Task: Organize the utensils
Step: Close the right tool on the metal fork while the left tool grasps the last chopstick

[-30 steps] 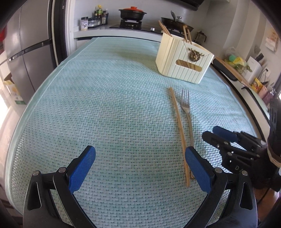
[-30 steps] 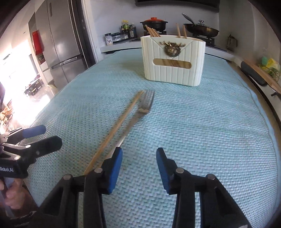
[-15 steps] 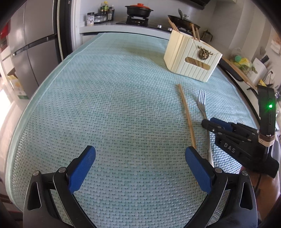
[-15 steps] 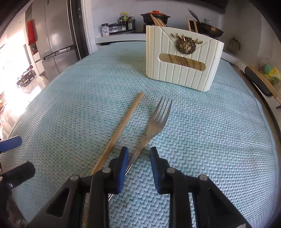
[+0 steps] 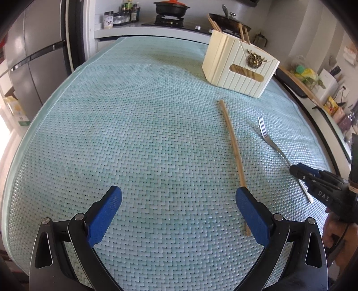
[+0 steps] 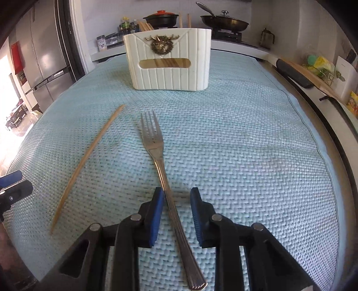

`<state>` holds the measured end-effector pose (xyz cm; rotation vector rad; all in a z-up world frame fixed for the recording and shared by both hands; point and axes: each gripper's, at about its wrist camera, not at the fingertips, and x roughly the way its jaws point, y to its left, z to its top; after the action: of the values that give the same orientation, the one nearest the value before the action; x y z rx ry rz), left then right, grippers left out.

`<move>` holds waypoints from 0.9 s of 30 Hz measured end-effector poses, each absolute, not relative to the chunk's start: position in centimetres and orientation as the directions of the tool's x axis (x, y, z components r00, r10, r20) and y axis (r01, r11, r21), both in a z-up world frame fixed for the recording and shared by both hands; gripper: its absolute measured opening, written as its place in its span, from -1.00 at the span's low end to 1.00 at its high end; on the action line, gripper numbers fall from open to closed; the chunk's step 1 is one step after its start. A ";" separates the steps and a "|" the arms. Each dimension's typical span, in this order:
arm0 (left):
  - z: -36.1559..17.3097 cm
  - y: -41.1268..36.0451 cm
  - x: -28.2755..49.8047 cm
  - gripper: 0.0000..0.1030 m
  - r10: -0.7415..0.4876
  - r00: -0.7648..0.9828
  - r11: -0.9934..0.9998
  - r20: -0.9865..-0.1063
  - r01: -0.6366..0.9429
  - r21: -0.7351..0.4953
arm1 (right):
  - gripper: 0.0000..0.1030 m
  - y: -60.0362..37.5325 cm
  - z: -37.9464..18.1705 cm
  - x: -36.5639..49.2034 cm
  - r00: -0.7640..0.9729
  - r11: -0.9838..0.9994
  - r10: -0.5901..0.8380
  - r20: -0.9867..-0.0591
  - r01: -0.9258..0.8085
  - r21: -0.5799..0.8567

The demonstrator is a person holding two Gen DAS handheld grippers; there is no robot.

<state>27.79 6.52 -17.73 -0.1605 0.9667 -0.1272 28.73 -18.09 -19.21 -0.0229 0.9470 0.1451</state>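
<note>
A metal fork [image 6: 156, 154] lies on the teal woven mat [image 6: 246, 145], tines toward the cream utensil holder [image 6: 167, 65]. My right gripper [image 6: 176, 197] is partly open, its blue pads straddling the fork's handle; the left pad touches it. In the left wrist view the fork [image 5: 268, 141] lies to the right with the right gripper [image 5: 299, 170] over its handle. A wooden chopstick [image 6: 89, 154] lies left of the fork; it also shows in the left wrist view [image 5: 232, 147]. My left gripper [image 5: 179, 199] is wide open and empty above the mat, its right pad near the chopstick's near end. The holder [image 5: 239, 67] has chopsticks in it.
Behind the mat, a stove counter carries a black pot [image 6: 161, 19] and a pan [image 6: 223, 21]. A fridge [image 5: 29, 58] stands at the left. A cluttered side counter [image 5: 313, 85] runs along the right edge.
My right gripper moved forward over the fork's handle and the fork turned to point at the holder, away from the chopstick. The left gripper shifted slightly and stays open.
</note>
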 end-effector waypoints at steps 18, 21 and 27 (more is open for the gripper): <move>-18.9 -0.3 36.9 0.95 -0.160 0.508 0.978 -0.847 0.198 -0.066 | -0.07 -18.2 -18.3 30.7 0.543 0.931 0.260 -0.799 -0.362 0.057; -19.6 -0.5 38.2 0.87 -0.154 0.483 0.977 -0.862 0.206 -0.059 | -0.07 -17.1 -18.8 31.6 0.537 0.917 0.259 -0.803 -0.397 0.031; -19.2 -0.9 39.4 0.57 -0.150 0.469 0.968 -0.870 0.250 -0.032 | -0.07 -14.5 -19.3 34.8 0.543 0.890 0.270 -0.795 -0.456 -0.009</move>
<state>39.41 -0.85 -19.19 0.1051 1.0544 -0.2458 34.85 -14.50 -19.30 -0.2256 0.8990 0.4348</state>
